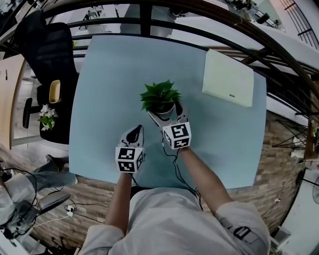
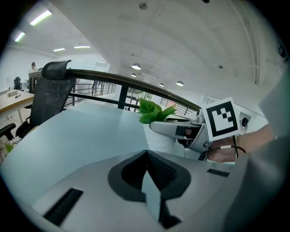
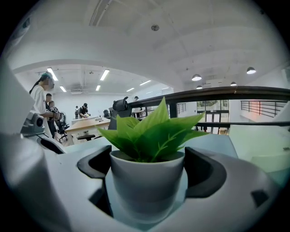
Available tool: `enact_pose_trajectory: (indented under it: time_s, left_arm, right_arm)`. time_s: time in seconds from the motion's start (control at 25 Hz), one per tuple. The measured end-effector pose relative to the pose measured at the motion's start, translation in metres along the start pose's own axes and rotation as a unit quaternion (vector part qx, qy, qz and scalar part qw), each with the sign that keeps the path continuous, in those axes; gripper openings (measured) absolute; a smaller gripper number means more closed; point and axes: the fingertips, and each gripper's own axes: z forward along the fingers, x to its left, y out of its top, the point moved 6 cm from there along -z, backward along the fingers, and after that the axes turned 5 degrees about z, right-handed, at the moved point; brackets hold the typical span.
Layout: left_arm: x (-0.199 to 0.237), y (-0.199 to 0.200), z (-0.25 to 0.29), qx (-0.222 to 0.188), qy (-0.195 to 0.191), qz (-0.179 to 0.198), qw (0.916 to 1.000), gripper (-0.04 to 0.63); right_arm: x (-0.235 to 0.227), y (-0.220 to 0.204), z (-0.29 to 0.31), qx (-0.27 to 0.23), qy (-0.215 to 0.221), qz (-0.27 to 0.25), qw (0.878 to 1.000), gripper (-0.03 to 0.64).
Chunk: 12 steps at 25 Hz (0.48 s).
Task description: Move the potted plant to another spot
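A small potted plant [image 1: 160, 98] with green leaves in a white pot stands near the middle of the pale blue table [image 1: 104, 74]. My right gripper [image 1: 166, 112] holds it from the near side, one jaw on each side of the pot. In the right gripper view the pot [image 3: 147, 174] fills the gap and both pads lie against its wall. My left gripper [image 1: 135, 132] sits to the left of the plant, nearer the table's front edge, shut with nothing in it. The left gripper view shows its pads [image 2: 156, 174] together, and beyond them the plant [image 2: 154, 111] held by the right gripper [image 2: 174, 129].
A flat pale rectangular box [image 1: 228, 78] lies at the table's far right. A black office chair [image 1: 50, 60] with a yellow item [image 1: 55, 91] stands off the left edge, white flowers [image 1: 47, 117] beside it. A dark railing [image 1: 149, 10] runs behind the table.
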Motion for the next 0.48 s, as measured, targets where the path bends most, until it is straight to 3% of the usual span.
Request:
enact_pose_trajectory:
  time_s: [0.48]
  left_arm:
    - [0.001,-0.011,-0.012,0.001,0.018,-0.011,0.9998,0.012]
  right_arm:
    - [0.008,-0.017,-0.024,0.012,0.006,-0.013,1.000,0.505]
